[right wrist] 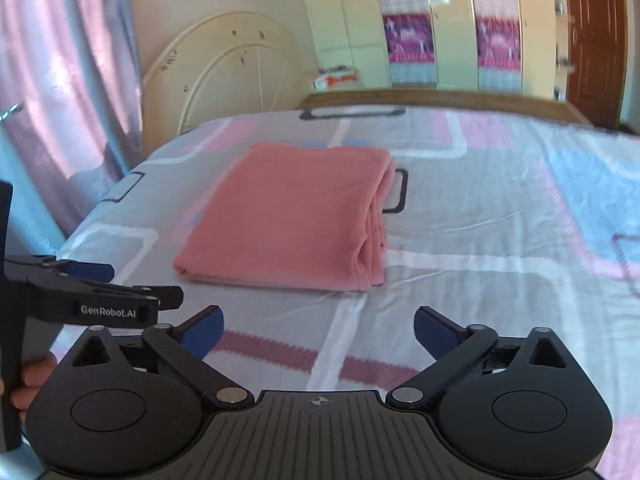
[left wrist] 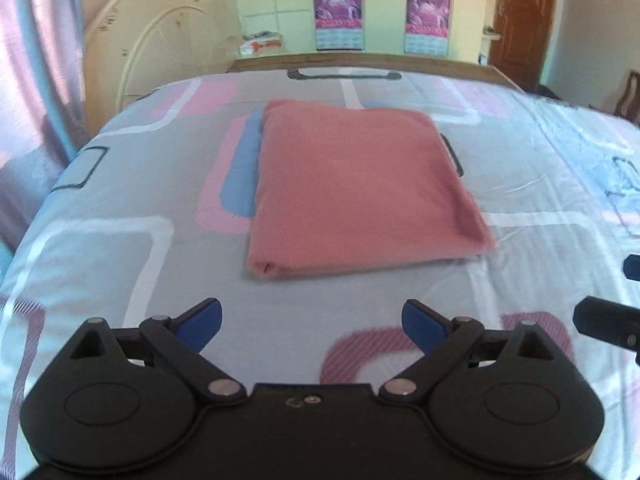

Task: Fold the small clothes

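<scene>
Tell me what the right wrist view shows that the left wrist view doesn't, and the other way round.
Only the right wrist view shows the stacked layer edges on the pink cloth's right side, and the left gripper side-on with the person's fingers below it. Only the left wrist view shows the cloth's rolled front-left corner and just a sliver of the right gripper at the frame edge. Both show the cloth folded on the patterned bedsheet, untouched, with both grippers open short of it.

We see a bed covered by a sheet printed with grey, pink, blue and white rounded rectangles. A folded pink garment lies flat directly on it, near the middle, its loose layered edges toward 3 o'clock.
</scene>
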Tool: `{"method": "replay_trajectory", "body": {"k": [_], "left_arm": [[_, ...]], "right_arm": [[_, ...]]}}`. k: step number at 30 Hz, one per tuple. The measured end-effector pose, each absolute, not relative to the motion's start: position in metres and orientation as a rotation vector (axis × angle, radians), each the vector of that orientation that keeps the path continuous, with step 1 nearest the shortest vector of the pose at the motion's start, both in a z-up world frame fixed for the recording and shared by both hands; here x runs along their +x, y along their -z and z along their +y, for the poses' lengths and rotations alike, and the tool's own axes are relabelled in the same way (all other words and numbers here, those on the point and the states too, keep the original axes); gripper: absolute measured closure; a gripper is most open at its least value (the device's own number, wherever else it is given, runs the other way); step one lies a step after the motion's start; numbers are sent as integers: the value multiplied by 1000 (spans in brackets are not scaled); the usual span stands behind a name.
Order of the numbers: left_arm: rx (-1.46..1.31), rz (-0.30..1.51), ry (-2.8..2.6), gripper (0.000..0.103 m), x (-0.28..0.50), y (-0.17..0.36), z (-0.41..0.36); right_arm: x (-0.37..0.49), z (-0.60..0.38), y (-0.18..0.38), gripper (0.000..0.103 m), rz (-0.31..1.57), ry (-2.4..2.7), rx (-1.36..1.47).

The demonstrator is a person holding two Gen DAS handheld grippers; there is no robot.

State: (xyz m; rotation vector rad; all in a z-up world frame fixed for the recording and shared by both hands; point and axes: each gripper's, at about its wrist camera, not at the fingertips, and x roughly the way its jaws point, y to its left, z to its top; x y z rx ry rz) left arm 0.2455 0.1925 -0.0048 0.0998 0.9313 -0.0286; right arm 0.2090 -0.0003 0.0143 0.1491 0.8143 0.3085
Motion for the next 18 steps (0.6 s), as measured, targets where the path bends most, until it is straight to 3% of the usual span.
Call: {"method": "replay_trajectory", "body": {"k": [18], "left_arm": [[73,763,13,1,50,-97,161]], "right_arm": [[3,-21,-120,0,510,-146,102]]}}
